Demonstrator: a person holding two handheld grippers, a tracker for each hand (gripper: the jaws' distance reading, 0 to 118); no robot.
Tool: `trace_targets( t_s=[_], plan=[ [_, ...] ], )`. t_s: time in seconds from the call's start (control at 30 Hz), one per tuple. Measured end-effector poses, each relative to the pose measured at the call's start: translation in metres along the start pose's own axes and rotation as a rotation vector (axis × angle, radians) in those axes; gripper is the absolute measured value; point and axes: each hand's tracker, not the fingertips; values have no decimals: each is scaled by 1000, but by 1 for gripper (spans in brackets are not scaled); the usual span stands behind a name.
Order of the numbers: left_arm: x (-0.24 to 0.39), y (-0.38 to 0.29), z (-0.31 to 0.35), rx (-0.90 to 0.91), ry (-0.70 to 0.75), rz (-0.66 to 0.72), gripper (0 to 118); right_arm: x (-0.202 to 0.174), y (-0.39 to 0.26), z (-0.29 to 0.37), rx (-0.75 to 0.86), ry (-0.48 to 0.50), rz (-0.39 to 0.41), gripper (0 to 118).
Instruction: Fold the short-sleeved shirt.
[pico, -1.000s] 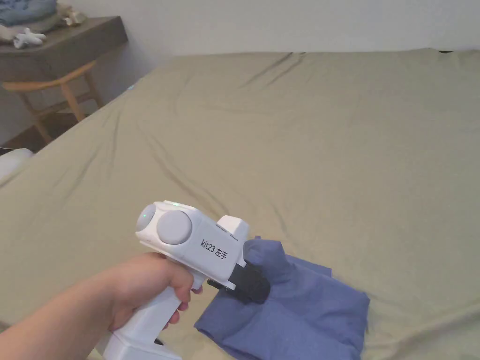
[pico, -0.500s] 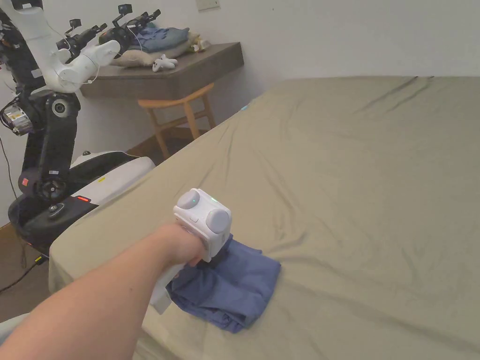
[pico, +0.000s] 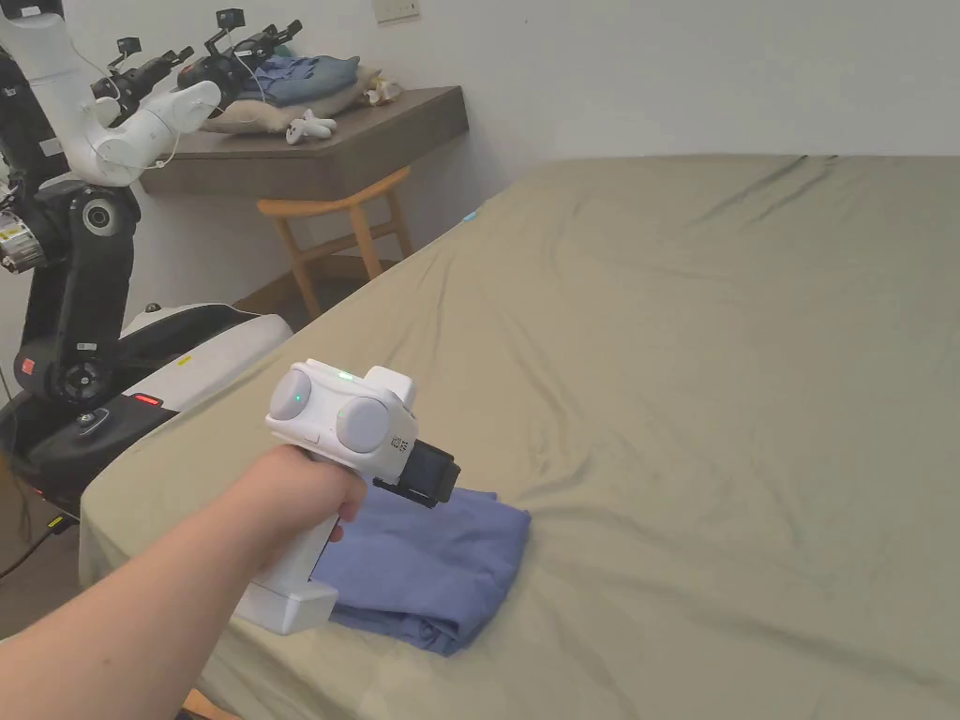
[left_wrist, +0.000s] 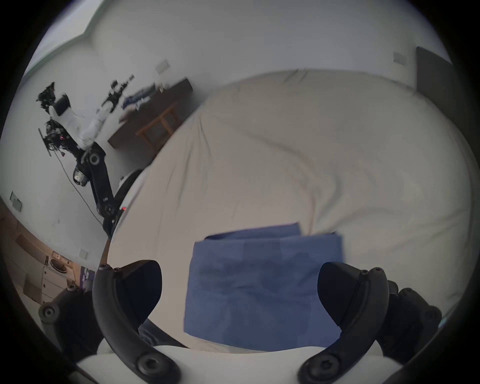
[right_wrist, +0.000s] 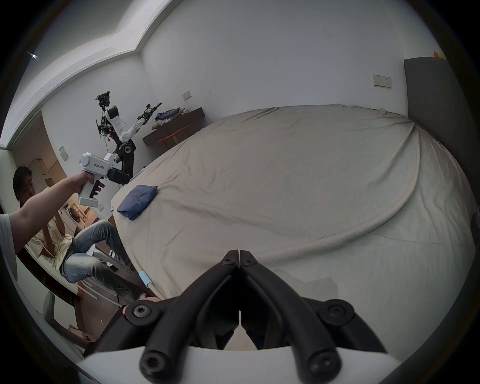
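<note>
Olive bedsheet (pico: 703, 375) is carrying the folded blue shirt (left_wrist: 262, 283) near its corner, lying between and just beyond your left gripper (left_wrist: 239, 293)'s spread, empty jaws, while your right gripper (right_wrist: 239, 256) is sitting pinched closed on nothing well apart, so folding is looking finished and only tidying seems left.

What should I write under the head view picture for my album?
Open left gripper above a folded blue shirt near the bed corner.
</note>
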Motion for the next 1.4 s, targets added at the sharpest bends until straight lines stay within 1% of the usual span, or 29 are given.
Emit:
trace_targets(
  t_s=[0.03,0.07,0.1,0.13,0.17,0.2,0.23,0.3,0.37,0.4,0.47,0.53,0.57,0.63,0.7,0.8,0.87,0.93,1.0,1.07,1.13,1.23,1.3,1.37,1.4],
  plan=[
    [11,-2,12,48,6,31,110,-8,1,0,5,2,3,0],
    [22,-2,23,64,-23,46,89,-10,2,1,9,3,5,0],
    [36,-5,33,98,-79,51,56,-12,3,3,21,-2,11,0],
    [53,-5,40,131,-92,74,16,-12,4,5,36,-5,12,0],
    [71,-8,47,158,-76,97,9,-17,6,7,49,-3,7,0],
    [91,-11,56,195,-75,114,8,-19,7,11,63,-5,3,0],
    [113,-15,66,240,-93,124,0,-20,9,15,78,-14,10,0],
    [156,-20,85,290,-188,123,0,-23,11,24,99,-34,22,0],
    [196,-24,107,377,-249,184,0,-24,12,33,115,-63,36,0],
    [216,-26,121,434,-281,212,0,-24,12,37,126,-97,53,0],
    [252,-28,147,507,-347,216,0,-24,10,45,146,-158,87,0],
    [283,-24,172,530,-404,172,0,-29,11,54,176,-246,134,0],
    [294,-23,184,549,-420,169,0,-25,9,56,201,-287,143,0],
    [310,-24,207,600,-440,200,0,-24,8,64,269,-358,130,0],
    [320,-24,227,644,-428,189,0,-25,8,72,329,-440,115,0],
    [329,-30,256,744,-402,207,0,-29,6,85,440,-543,135,0],
    [332,-34,271,774,-388,211,0,-33,6,92,495,-584,140,0],
    [333,-39,281,821,-374,227,0,-36,7,100,515,-597,145,0],
    [332,-44,289,869,-359,236,0,-43,9,108,564,-618,170,0],
    [331,-48,295,930,-332,230,0,-50,11,117,637,-656,233,0],
    [334,-49,299,949,-272,196,0,-55,11,121,662,-663,220,0],
    [336,-47,296,934,-304,226,0,-55,18,121,666,-673,225,0],
    [342,-46,291,912,-311,237,0,-53,23,117,657,-681,186,0],
    [349,-47,286,897,-304,215,0,-49,25,114,646,-687,156,1],
    [351,-49,284,896,-303,215,0,-48,24,113,649,-690,146,6]
  ],
)
